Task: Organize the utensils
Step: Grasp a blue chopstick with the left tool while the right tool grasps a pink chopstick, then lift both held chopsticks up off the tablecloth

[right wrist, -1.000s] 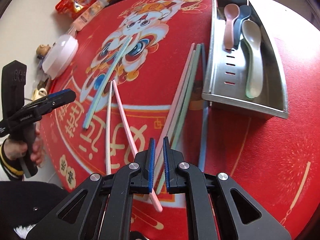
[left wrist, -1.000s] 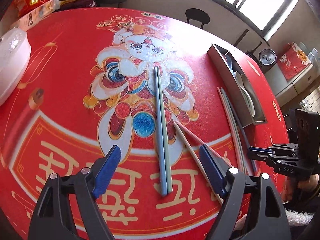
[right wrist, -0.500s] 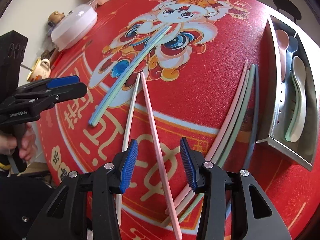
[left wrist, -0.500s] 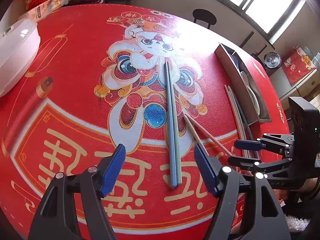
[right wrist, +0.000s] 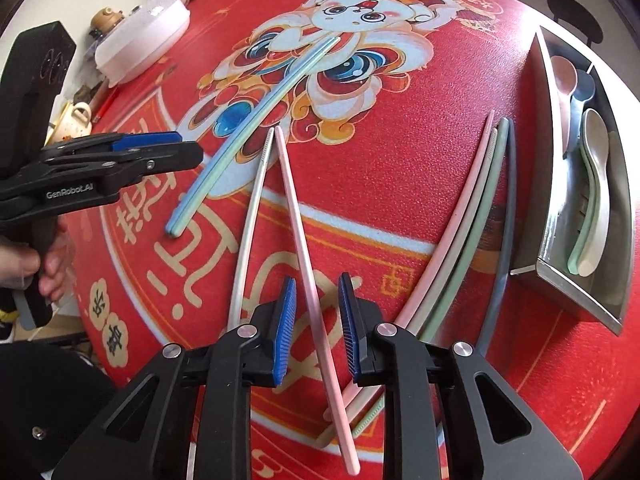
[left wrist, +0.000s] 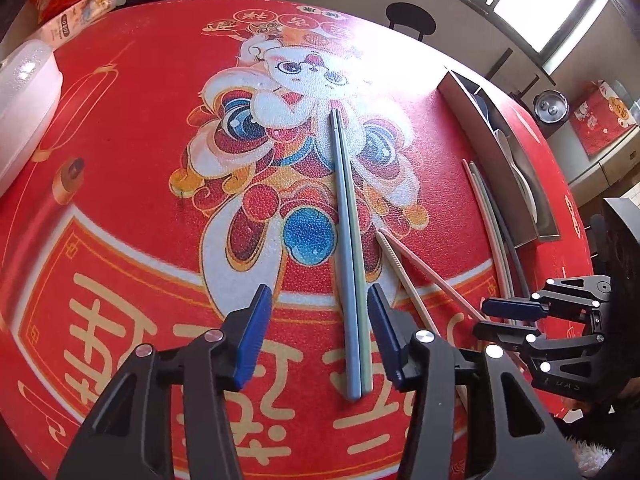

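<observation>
The left gripper (left wrist: 318,322) hangs over the red mat (left wrist: 120,128); its jaws have just been closing but are apart, and the blue and green pair (left wrist: 350,264) lies between them, close to the right finger, not pressed. The right gripper (right wrist: 316,312) is above the pink chopstick (right wrist: 304,240); its jaws have also just been narrowing, and the stick passes between the pads without clear contact. A white chopstick (right wrist: 250,224) lies just beside the pink one, their far tips almost meeting. Four more chopsticks (right wrist: 468,224) lie together near the metal tray (right wrist: 548,184), which holds spoons (right wrist: 596,200). A white lidded box (right wrist: 144,36) stands at the mat's edge.
</observation>
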Available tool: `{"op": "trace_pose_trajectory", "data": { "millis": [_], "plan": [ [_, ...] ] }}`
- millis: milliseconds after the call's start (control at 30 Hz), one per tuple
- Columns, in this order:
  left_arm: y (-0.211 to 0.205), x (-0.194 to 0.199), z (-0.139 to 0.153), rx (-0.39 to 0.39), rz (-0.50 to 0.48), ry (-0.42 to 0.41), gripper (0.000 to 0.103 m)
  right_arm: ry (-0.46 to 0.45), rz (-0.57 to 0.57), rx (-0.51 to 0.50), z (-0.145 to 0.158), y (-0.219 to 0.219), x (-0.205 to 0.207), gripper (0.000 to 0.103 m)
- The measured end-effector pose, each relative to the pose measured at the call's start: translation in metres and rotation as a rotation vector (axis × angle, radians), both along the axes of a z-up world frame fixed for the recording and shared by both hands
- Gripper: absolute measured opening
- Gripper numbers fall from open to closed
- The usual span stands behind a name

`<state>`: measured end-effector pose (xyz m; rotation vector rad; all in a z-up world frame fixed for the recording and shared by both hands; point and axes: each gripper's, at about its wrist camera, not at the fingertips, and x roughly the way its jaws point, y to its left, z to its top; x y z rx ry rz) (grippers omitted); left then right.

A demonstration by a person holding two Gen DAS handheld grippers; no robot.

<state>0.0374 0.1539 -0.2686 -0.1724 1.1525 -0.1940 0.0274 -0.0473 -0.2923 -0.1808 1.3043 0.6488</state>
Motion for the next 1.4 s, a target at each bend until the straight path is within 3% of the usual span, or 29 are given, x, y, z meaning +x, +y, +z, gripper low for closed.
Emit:
{"op": "trace_pose_trajectory", "data": {
  "millis": [67, 333, 500, 733, 833, 1067, 1200, 1400],
  "plan": [
    [-0.002, 0.007, -0.003, 0.005, 0.001, 0.005, 0.038, -0.001, 0.000, -0.001, 0.000, -0.001, 0.000, 0.021],
    [-0.016, 0.028, -0.005, 0.050, -0.035, -0.018, 0.036, 0.005, -0.009, 0.007, -0.001, -0.002, 0.001, 0.018],
    [-0.014, 0.036, -0.005, 0.058, -0.011, -0.024, 0.028, 0.008, -0.011, 0.013, -0.001, -0.003, 0.002, 0.018],
    [-0.019, 0.040, -0.005, 0.083, -0.024, -0.031, 0.028, 0.006, -0.017, 0.015, 0.000, -0.004, 0.003, 0.017],
    [-0.023, 0.043, -0.006, 0.107, -0.038, -0.045, 0.028, -0.004, -0.024, 0.000, 0.000, -0.004, 0.004, 0.011],
    [-0.032, 0.040, -0.008, 0.176, -0.076, -0.055, 0.028, -0.007, -0.040, -0.003, -0.001, -0.005, 0.006, 0.006],
    [-0.031, 0.034, -0.008, 0.201, -0.089, -0.050, 0.020, 0.001, -0.063, 0.012, -0.002, -0.009, 0.007, 0.006],
    [-0.035, 0.020, -0.007, 0.235, -0.106, -0.044, 0.019, 0.008, -0.081, 0.027, -0.003, -0.012, 0.007, 0.006]
  ]
}}
